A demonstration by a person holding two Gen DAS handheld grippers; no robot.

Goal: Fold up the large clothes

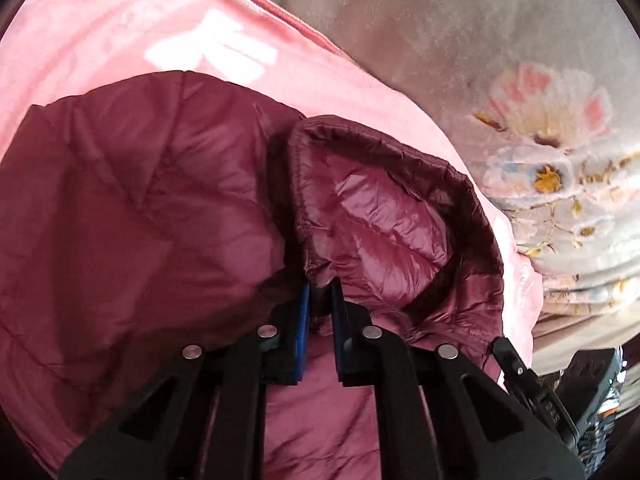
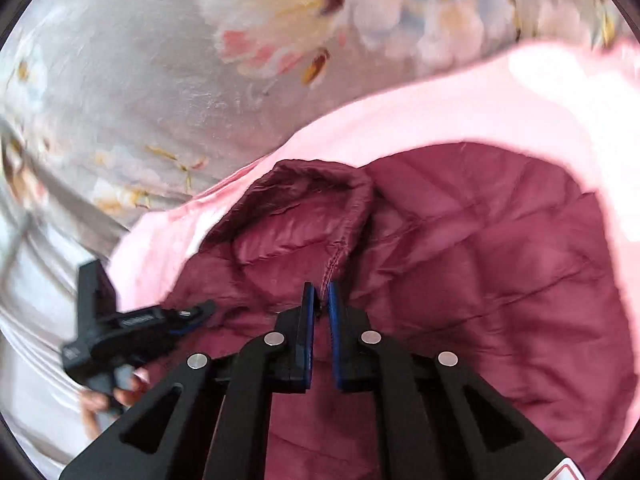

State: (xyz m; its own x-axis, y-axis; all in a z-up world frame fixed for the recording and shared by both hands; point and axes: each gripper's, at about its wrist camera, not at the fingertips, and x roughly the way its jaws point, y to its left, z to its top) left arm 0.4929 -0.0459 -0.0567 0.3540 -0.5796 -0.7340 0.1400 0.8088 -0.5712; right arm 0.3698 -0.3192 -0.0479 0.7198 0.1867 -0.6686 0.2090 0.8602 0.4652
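A maroon quilted puffer jacket (image 1: 132,208) lies on a pink garment (image 1: 120,40). My left gripper (image 1: 320,288) is shut on the hemmed edge of the jacket's folded flap (image 1: 372,216). In the right wrist view the same jacket (image 2: 500,272) fills the lower right, on the pink garment (image 2: 480,104). My right gripper (image 2: 322,292) is shut on the jacket's stitched edge (image 2: 344,240). The left gripper (image 2: 132,324) also shows at the left, blurred, held by a hand.
A grey floral blanket (image 1: 500,80) covers the surface beyond the garments, also in the right wrist view (image 2: 160,80). The right gripper's body (image 1: 532,380) shows at lower right of the left wrist view. Pale folded bedding (image 2: 32,300) lies at the left.
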